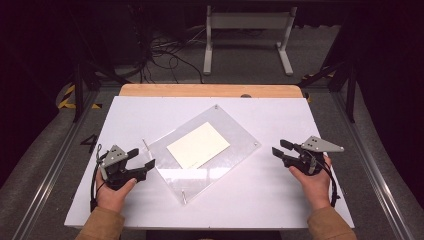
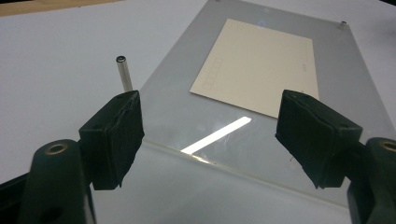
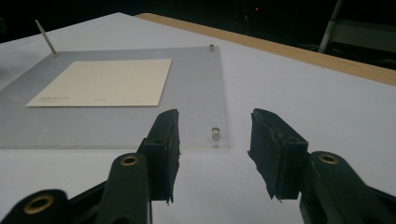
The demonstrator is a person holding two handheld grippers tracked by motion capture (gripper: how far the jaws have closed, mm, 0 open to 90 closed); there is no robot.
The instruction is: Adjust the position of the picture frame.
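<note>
Clear acrylic photo frame [image 1: 202, 152] lies flat at centre of the high view, turned diagonally on the white counter [image 1: 280, 200], a cream card [image 1: 198, 145] sandwiched inside. A loose standoff pin [image 2: 124, 72] lies at its left corner, probably unscrewed so the card can come out. Left gripper [image 1: 142, 160] sits at lower left, fingers [image 2: 114, 137] apart, straddling the frame's near edge. Right gripper [image 1: 281, 148] sits at right, fingers [image 3: 163, 149] apart, aimed at a corner screw [image 3: 215, 134], touching nothing.

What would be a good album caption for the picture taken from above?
Two open tongs, left and right, flank a clear acrylic frame holding a cream card on a white table.
</note>
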